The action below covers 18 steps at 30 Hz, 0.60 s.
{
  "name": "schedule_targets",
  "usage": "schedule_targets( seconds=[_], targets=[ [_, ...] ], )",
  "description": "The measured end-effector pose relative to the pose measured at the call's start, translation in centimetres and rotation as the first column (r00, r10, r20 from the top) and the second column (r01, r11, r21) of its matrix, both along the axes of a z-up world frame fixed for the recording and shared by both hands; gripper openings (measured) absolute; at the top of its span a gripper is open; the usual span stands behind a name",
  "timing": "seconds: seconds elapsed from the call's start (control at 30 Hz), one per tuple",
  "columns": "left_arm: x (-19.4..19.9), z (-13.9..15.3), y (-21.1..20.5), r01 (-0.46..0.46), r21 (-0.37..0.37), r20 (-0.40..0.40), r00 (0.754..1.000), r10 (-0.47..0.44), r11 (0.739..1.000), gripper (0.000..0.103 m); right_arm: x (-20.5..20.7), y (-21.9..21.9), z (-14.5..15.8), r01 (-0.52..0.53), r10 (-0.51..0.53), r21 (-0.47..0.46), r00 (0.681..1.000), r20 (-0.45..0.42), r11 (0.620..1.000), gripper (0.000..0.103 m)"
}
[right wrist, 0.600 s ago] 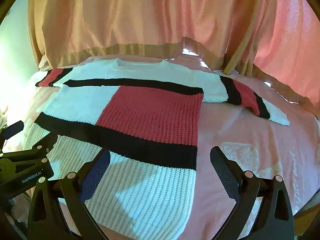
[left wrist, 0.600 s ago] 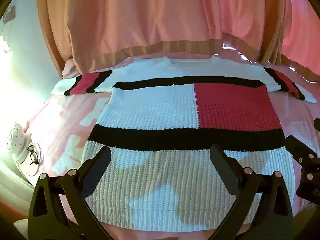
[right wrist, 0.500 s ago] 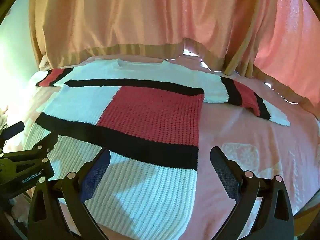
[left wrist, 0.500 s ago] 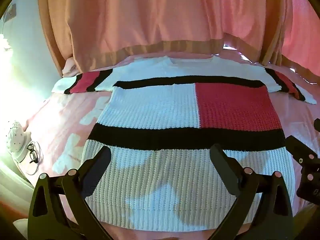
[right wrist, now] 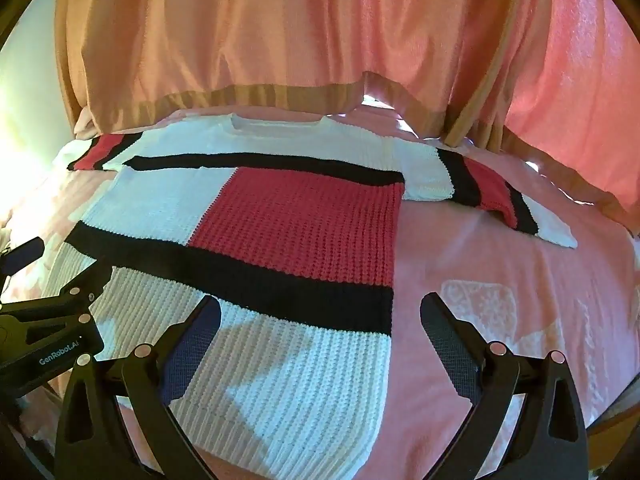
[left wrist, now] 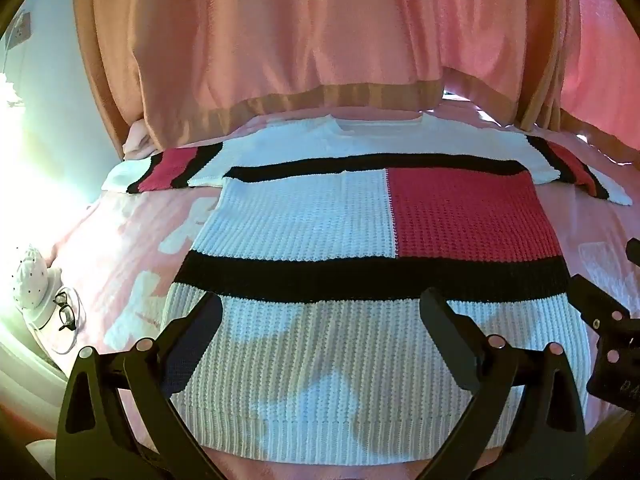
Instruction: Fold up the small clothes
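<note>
A knit sweater point(left wrist: 304, 224) with white, red and black blocks lies flat on a pink bed, neck at the far side, both sleeves spread out. It also shows in the right wrist view point(right wrist: 296, 224). My left gripper point(left wrist: 320, 316) is open and empty, hovering over the white ribbed bottom hem. My right gripper point(right wrist: 320, 316) is open and empty over the sweater's bottom right corner. The right sleeve point(right wrist: 488, 192) stretches out to the right, the left sleeve point(left wrist: 168, 168) to the left.
The pink bedspread point(right wrist: 500, 280) surrounds the sweater. Pink and tan curtains point(left wrist: 304, 40) hang behind the bed. A white cap point(left wrist: 32, 280) and black glasses point(left wrist: 66, 312) sit at the bed's left edge. The other gripper shows at each view's side point(right wrist: 44, 332).
Both grippers have edged slightly forward over the hem; the sweater has not moved.
</note>
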State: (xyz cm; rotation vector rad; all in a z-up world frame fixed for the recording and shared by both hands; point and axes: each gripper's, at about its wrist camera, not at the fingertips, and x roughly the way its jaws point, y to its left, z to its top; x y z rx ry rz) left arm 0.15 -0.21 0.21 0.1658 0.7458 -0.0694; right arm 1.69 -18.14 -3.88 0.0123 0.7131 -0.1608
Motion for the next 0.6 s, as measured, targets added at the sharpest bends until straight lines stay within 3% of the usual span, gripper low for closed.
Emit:
schedule_targets(
  seconds=[0.6],
  targets=[
    [0.04,-0.24,-0.17,0.003,0.003,0.003,1.000,-0.003,1.000,0.097,-0.12,0.16,-0.02,0.005,-0.005,-0.003,1.000,0.001,1.000,0.098]
  ],
)
